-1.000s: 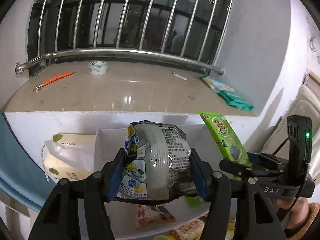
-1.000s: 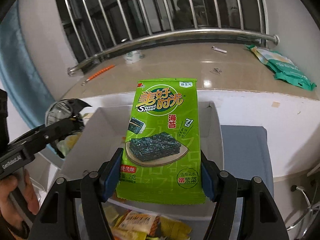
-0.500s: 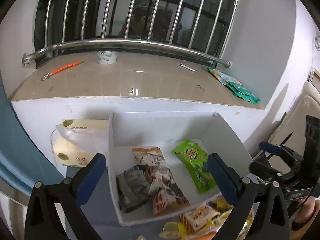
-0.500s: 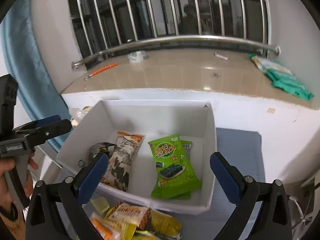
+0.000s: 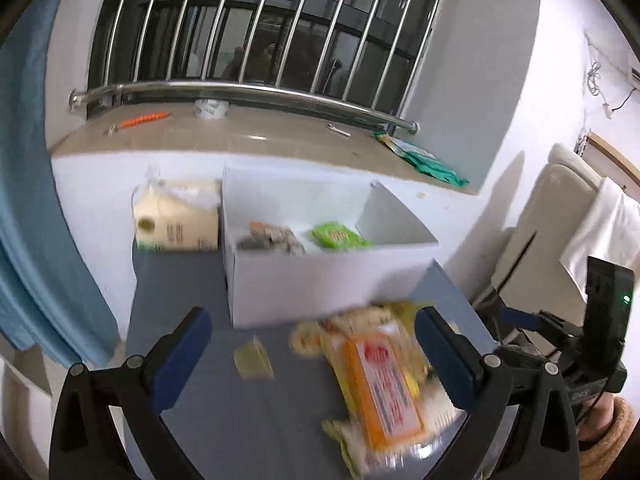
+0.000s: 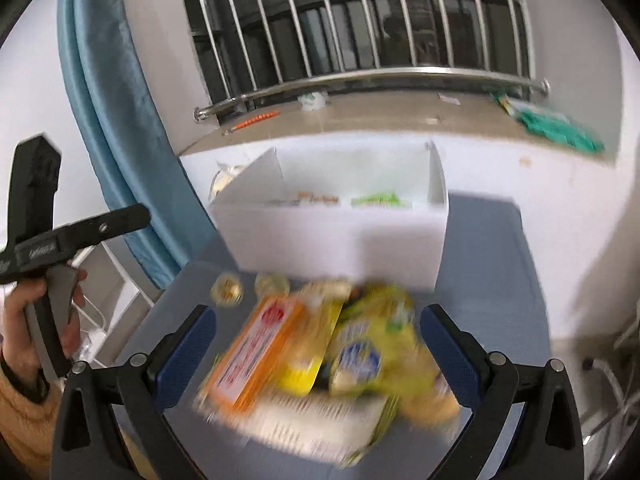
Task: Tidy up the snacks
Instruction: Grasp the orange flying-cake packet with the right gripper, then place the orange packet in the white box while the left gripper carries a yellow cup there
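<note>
Hovering above a grey table, the left gripper and right gripper are both seen spread wide and empty over a blurred heap of snack packets. A white box, set just behind the heap, is shown holding a green seaweed pack beside brown-patterned packets.

Each tool is a black plastic frame with two angled arms ending in dark blue pads, and round silver screws sit along the arms. The right tool, seen from the left wrist, has a black upright block with a small green light, dark cables and a blue tip. The left tool, seen from the right wrist, carries pale lettering on its black bar and a grey trigger, gripped by a bare hand in a mustard fleece sleeve.
</note>
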The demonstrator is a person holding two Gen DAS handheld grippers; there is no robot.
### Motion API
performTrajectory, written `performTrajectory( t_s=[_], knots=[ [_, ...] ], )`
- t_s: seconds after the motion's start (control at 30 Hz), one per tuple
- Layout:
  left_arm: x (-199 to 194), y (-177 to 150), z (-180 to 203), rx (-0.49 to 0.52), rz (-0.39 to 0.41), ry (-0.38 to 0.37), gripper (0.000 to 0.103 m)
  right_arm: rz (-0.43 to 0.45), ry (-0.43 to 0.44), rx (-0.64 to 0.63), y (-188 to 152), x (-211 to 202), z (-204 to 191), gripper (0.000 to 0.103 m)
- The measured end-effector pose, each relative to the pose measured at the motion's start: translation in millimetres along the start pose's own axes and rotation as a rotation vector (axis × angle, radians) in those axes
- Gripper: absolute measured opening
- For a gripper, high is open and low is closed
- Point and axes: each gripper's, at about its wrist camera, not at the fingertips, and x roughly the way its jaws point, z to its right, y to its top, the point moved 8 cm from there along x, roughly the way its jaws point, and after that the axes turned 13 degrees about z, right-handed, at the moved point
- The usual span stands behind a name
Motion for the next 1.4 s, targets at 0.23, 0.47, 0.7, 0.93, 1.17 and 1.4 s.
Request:
performTrajectory(
  t_s=[0.23,0.47,0.7,0.93,1.17,1.4],
  knots=[
    [-30,-38,-19,-0.066,-0.002,0.015,0.103,-0.074,-0.042,0.024,-46,14,-31,0.103],
    [-48,-53,-36,-0.075,-0.008,0.039,0.103,-0.160,-0.094,0.056,-62,62,-57,0.103],
    [-55,-68,-48,-0.092,-0.022,0.046,0.103,-0.217,-0.247,0.029,-77,95,-60,0.103],
    [-37,-77,-53,-0.083,-0.067,0.057,0.103,-0.233,-0.235,-0.004,-84,104,-65,0.064],
    [17,-84,-53,-0.053,-0.160,0.074,0.103,-0.195,-0.152,0.045,-79,70,-58,0.063],
    [84,-91,-54,-0.044,-0.259,0.118,0.103,-0.120,-0.118,0.110,-62,26,-33,0.062]
  ],
)
